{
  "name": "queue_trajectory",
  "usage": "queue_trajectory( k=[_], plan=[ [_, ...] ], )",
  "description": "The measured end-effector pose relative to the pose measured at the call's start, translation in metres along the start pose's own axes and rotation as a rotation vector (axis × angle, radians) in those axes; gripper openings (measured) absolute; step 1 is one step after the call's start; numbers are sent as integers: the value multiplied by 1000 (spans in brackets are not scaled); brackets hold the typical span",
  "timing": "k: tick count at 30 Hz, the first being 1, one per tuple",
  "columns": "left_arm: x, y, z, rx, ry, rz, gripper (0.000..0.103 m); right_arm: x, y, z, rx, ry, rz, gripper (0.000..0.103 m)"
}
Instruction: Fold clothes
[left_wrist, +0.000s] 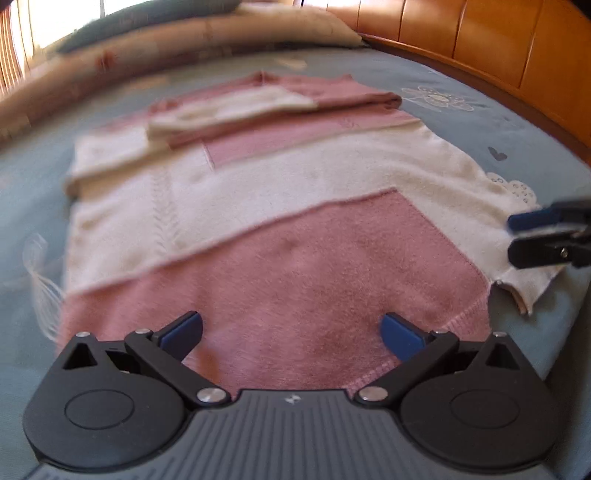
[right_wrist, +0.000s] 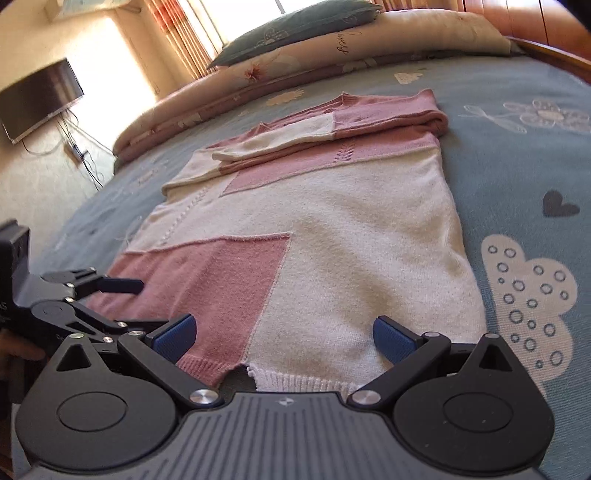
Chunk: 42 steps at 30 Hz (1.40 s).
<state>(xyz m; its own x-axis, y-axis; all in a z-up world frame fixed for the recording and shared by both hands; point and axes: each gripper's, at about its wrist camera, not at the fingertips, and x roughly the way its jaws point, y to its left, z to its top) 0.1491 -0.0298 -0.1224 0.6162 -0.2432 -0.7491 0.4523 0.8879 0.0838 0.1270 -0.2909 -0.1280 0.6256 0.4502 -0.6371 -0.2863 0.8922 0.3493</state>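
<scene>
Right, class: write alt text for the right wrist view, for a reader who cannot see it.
A pink and cream sweater lies flat on a blue bedspread, its sleeves folded across the chest. The open right gripper sits over the hem, and the left gripper is beside it, over the pink corner. Pillows lie beyond.

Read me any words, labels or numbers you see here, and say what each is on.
"lovely", or close to it: cursive script on the cream pillow, too small to be sure.
"AS": letter fragment on the left gripper body, cut off.
Small emblem on the right gripper: a logo, no letters.
Sweater: no text.
</scene>
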Motion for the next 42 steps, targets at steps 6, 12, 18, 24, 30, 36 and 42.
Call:
queue_trajectory(
  k=[6,12,18,24,30,36,42],
  plan=[
    [-33,-39,-16,386,-85,87,102,-26,37,3,-352,-61,-123,103],
    [-41,-72,-49,722,-106,172,102,-32,44,2,-423,-44,-148,103],
    [-33,-91,-54,913,-135,257,102,-31,41,3,-345,-50,-150,103],
    [-22,-109,-55,1141,-144,312,103,-36,41,4,-347,-65,-158,103],
    [-4,-127,-46,1173,-168,349,103,-35,35,4,-303,-73,-152,103],
    [-3,-123,-39,1142,-182,355,103,-36,34,2,-307,-73,-154,103],
    [-18,-108,-29,1042,-186,346,103,-39,45,-2,-420,-70,-116,103]
  ],
)
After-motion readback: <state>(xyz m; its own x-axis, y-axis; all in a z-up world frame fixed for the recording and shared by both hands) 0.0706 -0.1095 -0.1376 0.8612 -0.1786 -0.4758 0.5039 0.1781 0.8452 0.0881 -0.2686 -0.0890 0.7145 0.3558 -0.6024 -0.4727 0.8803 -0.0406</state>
